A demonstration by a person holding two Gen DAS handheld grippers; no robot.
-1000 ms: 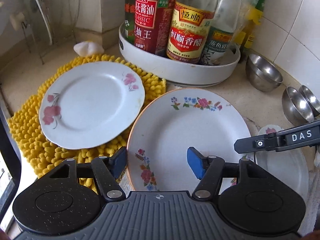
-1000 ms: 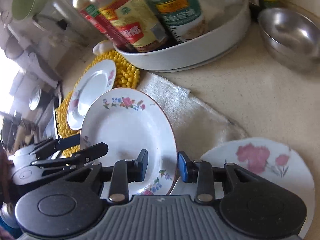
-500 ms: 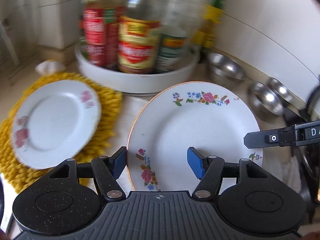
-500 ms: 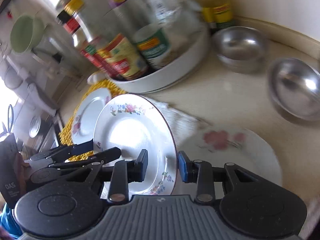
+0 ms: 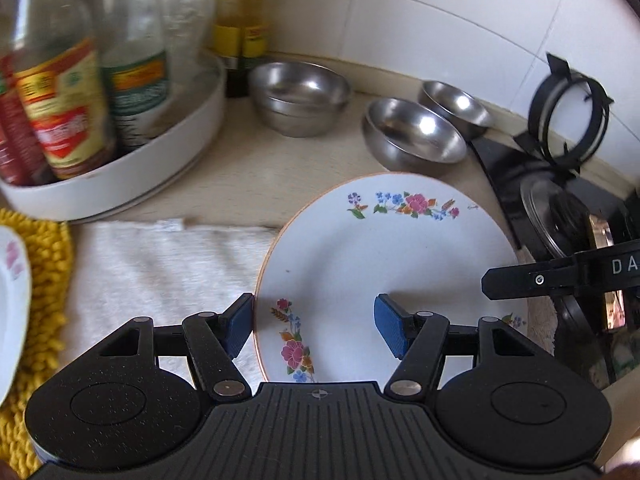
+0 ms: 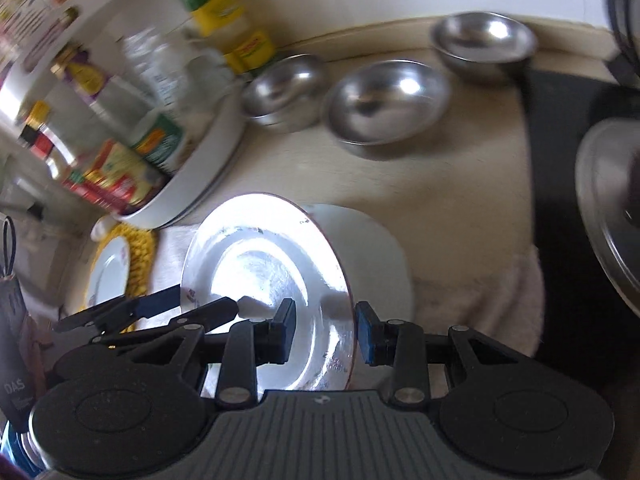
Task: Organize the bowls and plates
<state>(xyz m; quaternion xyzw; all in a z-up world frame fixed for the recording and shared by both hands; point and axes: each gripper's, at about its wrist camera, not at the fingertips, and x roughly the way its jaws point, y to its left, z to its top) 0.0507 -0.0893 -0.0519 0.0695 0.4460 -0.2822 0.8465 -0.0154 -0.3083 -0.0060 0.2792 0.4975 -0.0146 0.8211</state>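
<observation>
The white floral-rimmed ceramic plate (image 5: 384, 264) is carried clear of the counter, directly ahead of both grippers. The right gripper (image 6: 326, 330) is narrowed onto the plate's near rim, one pad on the face and one behind, and is judged to be pinching it. The left gripper (image 5: 316, 330) is spread wide astride the opposite rim; contact cannot be confirmed. The step is judged to be stacking onto the plain white plate (image 6: 384, 252) seen just beyond and below the right gripper. The carried plate should be levelled, centred over the lower one and set down gently before the pinch is released. Ahead-left of the left gripper, a white round tray (image 5: 132, 184) holds glass sauce bottles (image 5: 60, 120). Farther ahead, three stainless steel bowls (image 5: 416, 132) are seen empty.
</observation>
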